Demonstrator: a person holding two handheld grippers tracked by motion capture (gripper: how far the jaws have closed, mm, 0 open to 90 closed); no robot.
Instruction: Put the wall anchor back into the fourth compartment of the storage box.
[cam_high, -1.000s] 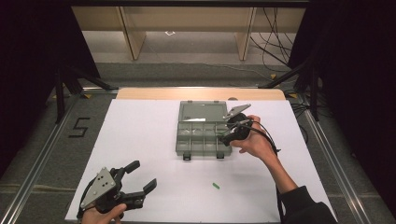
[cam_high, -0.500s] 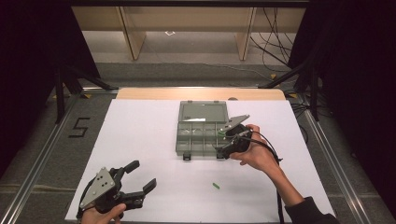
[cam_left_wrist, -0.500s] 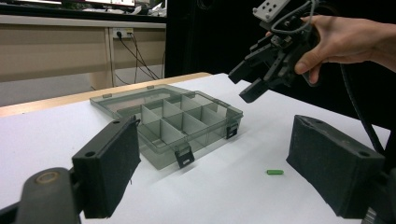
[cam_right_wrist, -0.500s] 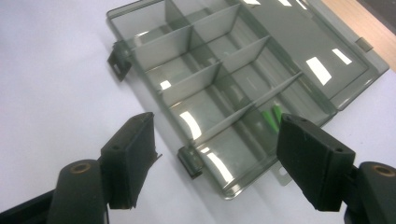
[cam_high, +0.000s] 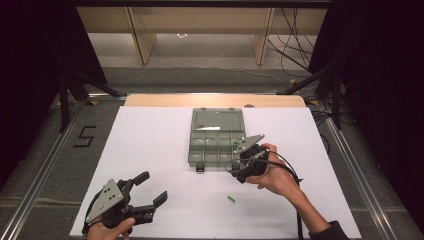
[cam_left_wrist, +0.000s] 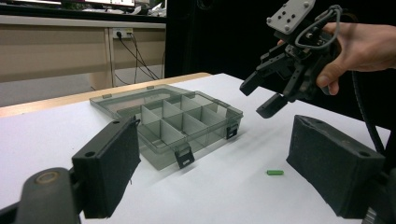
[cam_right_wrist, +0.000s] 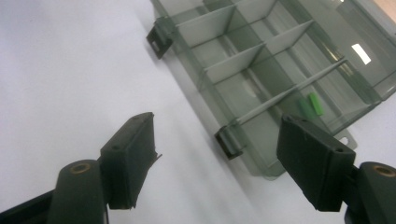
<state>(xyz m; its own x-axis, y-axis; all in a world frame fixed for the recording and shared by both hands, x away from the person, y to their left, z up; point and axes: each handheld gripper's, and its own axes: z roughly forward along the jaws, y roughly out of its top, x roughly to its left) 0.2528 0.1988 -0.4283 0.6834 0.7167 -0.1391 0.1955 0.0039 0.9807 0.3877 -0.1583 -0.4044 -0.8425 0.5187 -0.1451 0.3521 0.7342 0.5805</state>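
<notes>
A grey see-through compartment box (cam_high: 216, 148) lies open on the white table, its lid (cam_high: 218, 120) laid flat behind it. One small green piece (cam_right_wrist: 312, 105) rests in a right-hand compartment. Another green piece (cam_high: 231, 199) lies on the table in front of the box. My right gripper (cam_high: 236, 174) hovers open and empty just off the box's front right corner, its jaws pointing down over the table (cam_right_wrist: 70, 70). At the near left corner my left gripper (cam_high: 151, 188) is open and empty, and faces the box (cam_left_wrist: 168, 121) and the loose green piece (cam_left_wrist: 275, 172).
The white sheet (cam_high: 150, 135) covers the table, with a wooden strip (cam_high: 215, 100) along its far edge. A cable (cam_high: 292, 172) trails from the right gripper (cam_left_wrist: 264, 98). Metal rails (cam_high: 350, 165) run along both sides of the table.
The right gripper has drawn back from over the box's right side to just off its front right corner, closer to the person. The left gripper has stayed put.
</notes>
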